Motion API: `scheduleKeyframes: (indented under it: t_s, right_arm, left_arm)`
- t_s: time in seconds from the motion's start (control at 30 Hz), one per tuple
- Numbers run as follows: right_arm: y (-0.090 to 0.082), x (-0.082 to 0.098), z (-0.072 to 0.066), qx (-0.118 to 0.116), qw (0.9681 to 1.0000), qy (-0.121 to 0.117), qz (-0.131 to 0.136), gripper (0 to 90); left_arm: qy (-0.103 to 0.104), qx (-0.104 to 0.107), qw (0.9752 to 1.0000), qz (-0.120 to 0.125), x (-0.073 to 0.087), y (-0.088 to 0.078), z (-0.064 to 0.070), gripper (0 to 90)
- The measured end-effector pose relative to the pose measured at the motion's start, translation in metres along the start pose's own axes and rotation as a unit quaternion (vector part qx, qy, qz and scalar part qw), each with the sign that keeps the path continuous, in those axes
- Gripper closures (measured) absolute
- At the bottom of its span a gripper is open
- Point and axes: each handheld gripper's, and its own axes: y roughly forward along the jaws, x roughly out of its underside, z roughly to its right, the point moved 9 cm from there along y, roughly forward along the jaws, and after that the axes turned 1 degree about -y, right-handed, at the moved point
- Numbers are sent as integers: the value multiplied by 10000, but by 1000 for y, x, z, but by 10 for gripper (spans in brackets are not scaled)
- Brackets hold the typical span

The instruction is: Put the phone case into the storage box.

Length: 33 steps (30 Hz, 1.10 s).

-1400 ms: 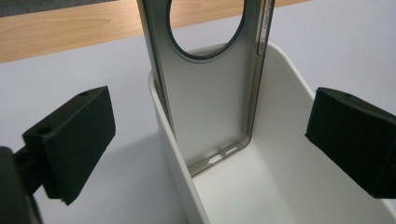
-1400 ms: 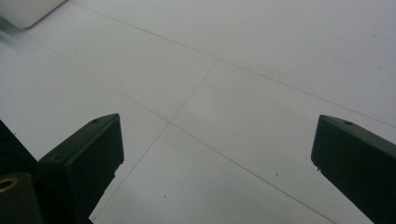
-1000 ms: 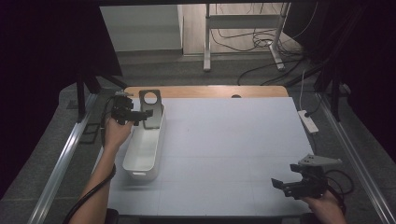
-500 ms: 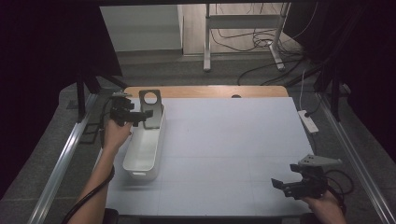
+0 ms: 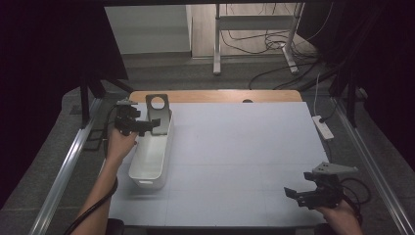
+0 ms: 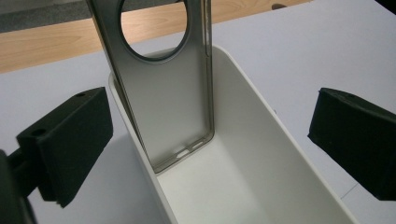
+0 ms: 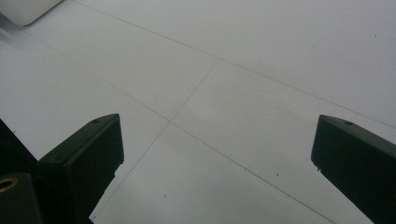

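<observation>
Standing in one white bin [image 5: 151, 152] is one grey plate [image 5: 159, 113] with a round hole, leaning on the far end. Two grippers: the left gripper [image 5: 147, 123] hangs over it, jaws spread wide and touching nothing. Up close, its own view shows the plate's raised rim [image 6: 208, 93]. The right gripper [image 5: 293, 195] waits, jaws apart, above the white table [image 5: 244, 147]. Cables [image 5: 254, 41] lie on the floor behind.

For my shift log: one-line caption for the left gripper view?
Open left gripper faces a grey metal plate with round hole leaning upright inside a long white plastic bin.
</observation>
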Motion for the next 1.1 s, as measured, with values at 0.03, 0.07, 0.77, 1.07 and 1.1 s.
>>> scheduleKeyframes:
  t_s: [0.03, 0.07, 0.77, 1.07, 1.1]
  right_arm:
    - [0, 0, 0, 0, 10000, -2, -1, 27]
    - [0, 0, 0, 1, 10000, -3, -2, 27]
    - [0, 0, -1, 6, 10000, -20, -1, 27]
    - [0, 0, -1, 11, 10000, -23, 14, 27]
    - [0, 0, -1, 12, 10000, -24, 16, 27]
  left_arm:
    - [-8, 18, 10000, 13, 0, -1, 1, 9]
    - [-5, 38, 10000, 32, 0, -2, 1, 9]
    - [103, 153, 9998, 71, 7, -19, 19, 2]
    - [195, 157, 9997, 31, 14, -24, 27, 2]
    - [195, 164, 9997, 24, 14, -25, 27, 2]
